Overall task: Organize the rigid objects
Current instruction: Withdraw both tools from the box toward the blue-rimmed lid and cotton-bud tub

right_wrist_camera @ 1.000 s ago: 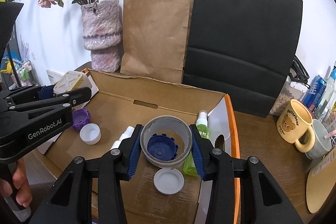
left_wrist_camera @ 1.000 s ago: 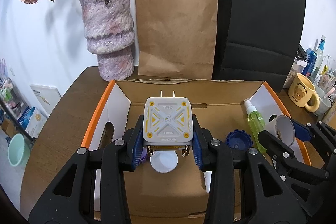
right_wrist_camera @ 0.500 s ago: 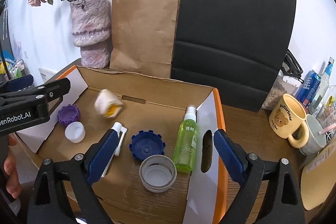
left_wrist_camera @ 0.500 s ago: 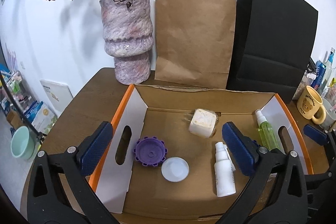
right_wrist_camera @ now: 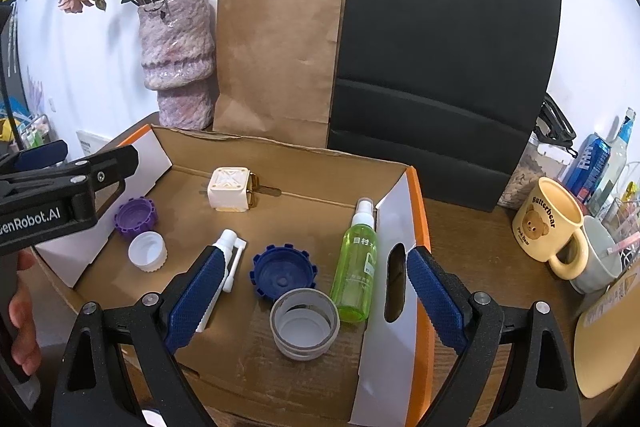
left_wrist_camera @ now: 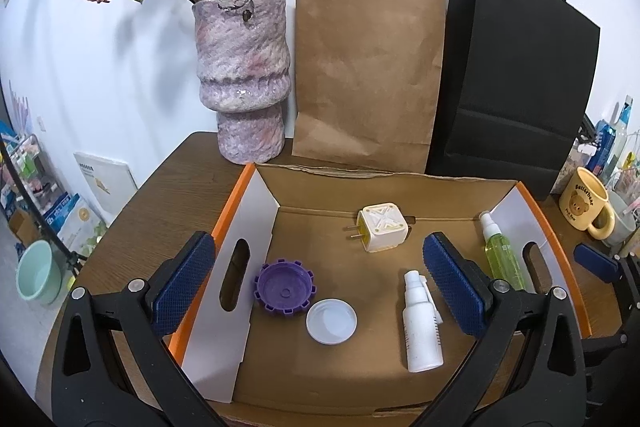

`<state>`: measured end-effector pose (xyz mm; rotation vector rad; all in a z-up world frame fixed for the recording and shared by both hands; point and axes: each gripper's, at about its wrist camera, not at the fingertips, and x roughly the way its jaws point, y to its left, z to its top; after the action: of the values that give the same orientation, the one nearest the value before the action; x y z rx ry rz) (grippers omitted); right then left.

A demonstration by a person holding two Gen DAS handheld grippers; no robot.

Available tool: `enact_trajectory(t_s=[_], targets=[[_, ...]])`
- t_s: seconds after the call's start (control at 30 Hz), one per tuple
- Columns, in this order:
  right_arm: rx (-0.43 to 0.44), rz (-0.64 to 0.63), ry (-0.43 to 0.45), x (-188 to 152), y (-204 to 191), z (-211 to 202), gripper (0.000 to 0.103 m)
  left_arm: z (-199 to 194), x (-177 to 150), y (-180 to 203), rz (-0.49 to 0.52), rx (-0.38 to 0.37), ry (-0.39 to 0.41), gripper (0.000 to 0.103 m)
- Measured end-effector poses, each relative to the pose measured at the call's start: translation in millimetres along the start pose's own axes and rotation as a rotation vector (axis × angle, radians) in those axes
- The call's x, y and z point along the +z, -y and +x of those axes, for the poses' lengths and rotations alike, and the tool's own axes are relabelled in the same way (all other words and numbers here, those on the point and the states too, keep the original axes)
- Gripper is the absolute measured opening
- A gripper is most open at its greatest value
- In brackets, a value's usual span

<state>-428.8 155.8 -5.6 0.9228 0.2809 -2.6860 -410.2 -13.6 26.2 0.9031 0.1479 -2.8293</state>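
Observation:
An open cardboard box [left_wrist_camera: 256, 227] [right_wrist_camera: 400, 227] holds a white plug adapter [left_wrist_camera: 382, 227] [right_wrist_camera: 230, 189] near its back wall, a purple cap [left_wrist_camera: 285, 287] [right_wrist_camera: 135, 215], a white lid [left_wrist_camera: 331, 321] [right_wrist_camera: 147, 251], a white spray bottle [left_wrist_camera: 420, 323] [right_wrist_camera: 228, 259], a green spray bottle [left_wrist_camera: 500, 251] [right_wrist_camera: 358, 267], a blue cap [right_wrist_camera: 283, 273] and a grey cap [right_wrist_camera: 305, 323]. My left gripper [left_wrist_camera: 320, 287] is open and empty above the box front. My right gripper [right_wrist_camera: 312, 299] is open and empty, straddling the grey cap from above.
A stone vase with dried roses [left_wrist_camera: 242, 75], a brown paper bag [left_wrist_camera: 368, 75] and a black paper bag [left_wrist_camera: 516, 83] stand behind the box. A yellow bear mug [right_wrist_camera: 550, 227], a grey cup and cans stand at the right. The wooden table edge [left_wrist_camera: 132, 211] runs left.
Both grippers opened and drew back. The left let go of the plug adapter, which tumbled and came to rest on the box floor. The right let go of the grey cap, now lying in the box.

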Motion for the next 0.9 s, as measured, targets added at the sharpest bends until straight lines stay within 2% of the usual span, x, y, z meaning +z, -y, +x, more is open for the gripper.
enact_trajectory(t_s=[0.6, 0.9], targets=[[-0.007, 0.02, 0.056, -25, 7, -38, 0.096, -33, -19, -6, 0.009, -0.009, 0.039, 0.103], [-0.001, 0.022, 0.074, -45, 4, -60, 0.096, -51, -39, -4, 0.043, -0.014, 0.054, 0.103]])
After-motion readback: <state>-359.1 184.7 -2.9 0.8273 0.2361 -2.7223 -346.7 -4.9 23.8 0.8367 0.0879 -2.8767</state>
